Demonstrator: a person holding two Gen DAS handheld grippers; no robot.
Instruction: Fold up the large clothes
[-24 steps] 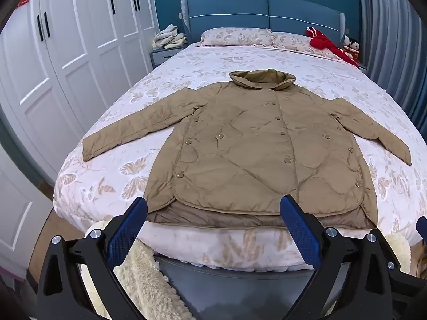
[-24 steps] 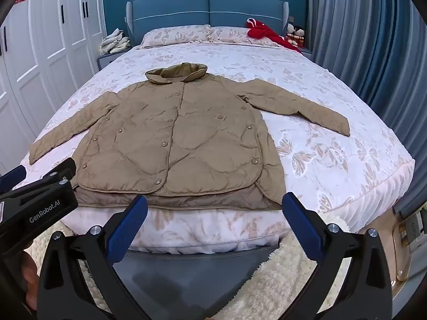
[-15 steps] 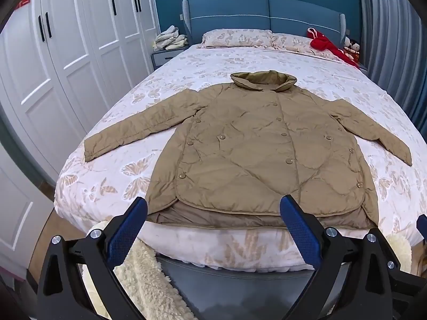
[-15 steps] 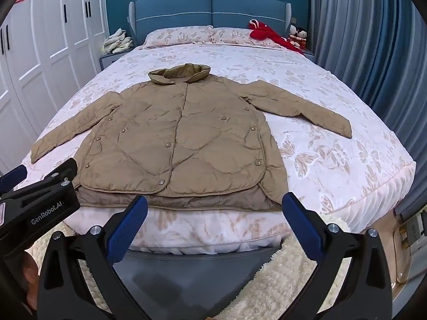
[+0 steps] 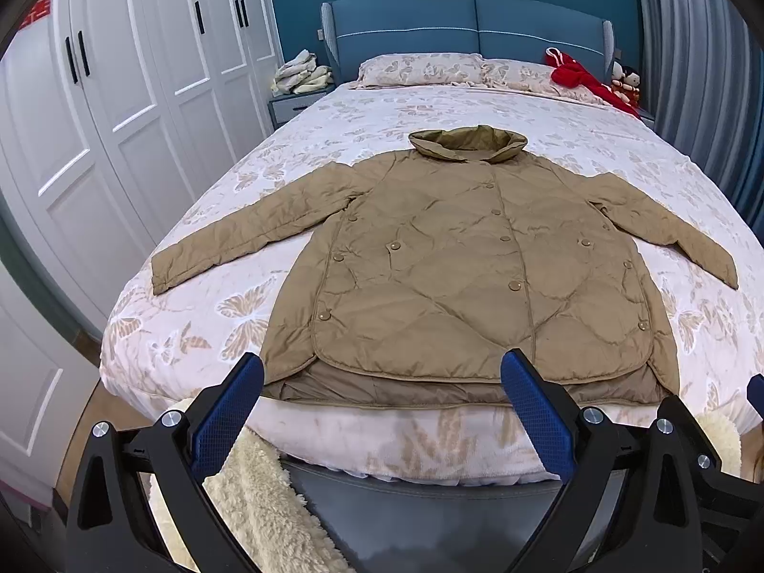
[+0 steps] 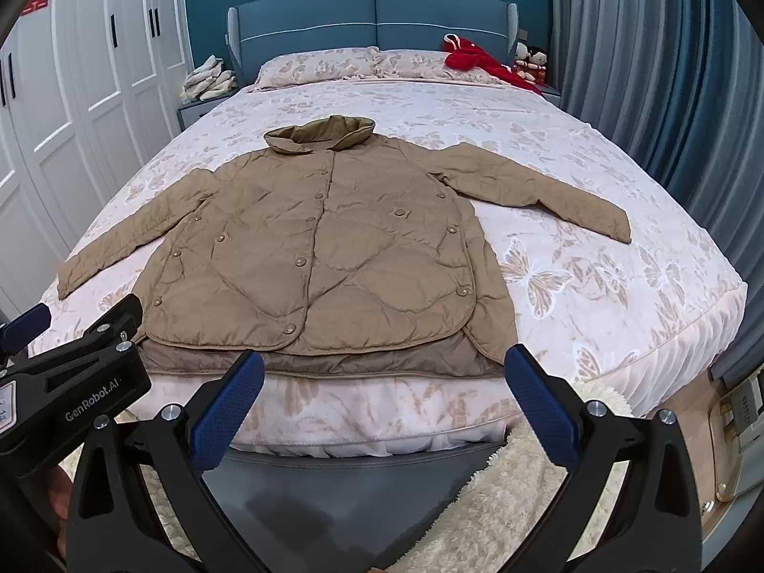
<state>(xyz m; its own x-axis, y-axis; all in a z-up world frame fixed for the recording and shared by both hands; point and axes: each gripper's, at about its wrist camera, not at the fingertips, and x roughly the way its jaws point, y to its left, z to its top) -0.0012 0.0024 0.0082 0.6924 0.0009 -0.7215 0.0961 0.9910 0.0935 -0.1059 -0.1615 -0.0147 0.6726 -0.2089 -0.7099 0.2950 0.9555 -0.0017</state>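
Note:
A tan quilted jacket (image 5: 458, 267) lies flat and face up on the bed (image 5: 200, 334), collar toward the headboard, both sleeves spread out to the sides, hem at the foot edge. It also shows in the right wrist view (image 6: 324, 248). My left gripper (image 5: 382, 401) is open and empty, held off the foot of the bed just short of the hem. My right gripper (image 6: 382, 401) is open and empty, also short of the hem, toward its right half. The left gripper's body (image 6: 71, 382) shows at the lower left of the right wrist view.
White wardrobes (image 5: 119, 110) line the left wall. A blue headboard (image 5: 468, 28), pillows and a red garment (image 5: 587, 81) are at the far end. Grey curtains (image 6: 668, 71) hang on the right. A fluffy cream rug (image 5: 258, 501) lies at the bed's foot. A nightstand holds folded cloths (image 5: 301, 76).
Both grippers have edged slightly back or upward; the jacket sits a little lower in both views. Jaws stay open and the jacket has not moved.

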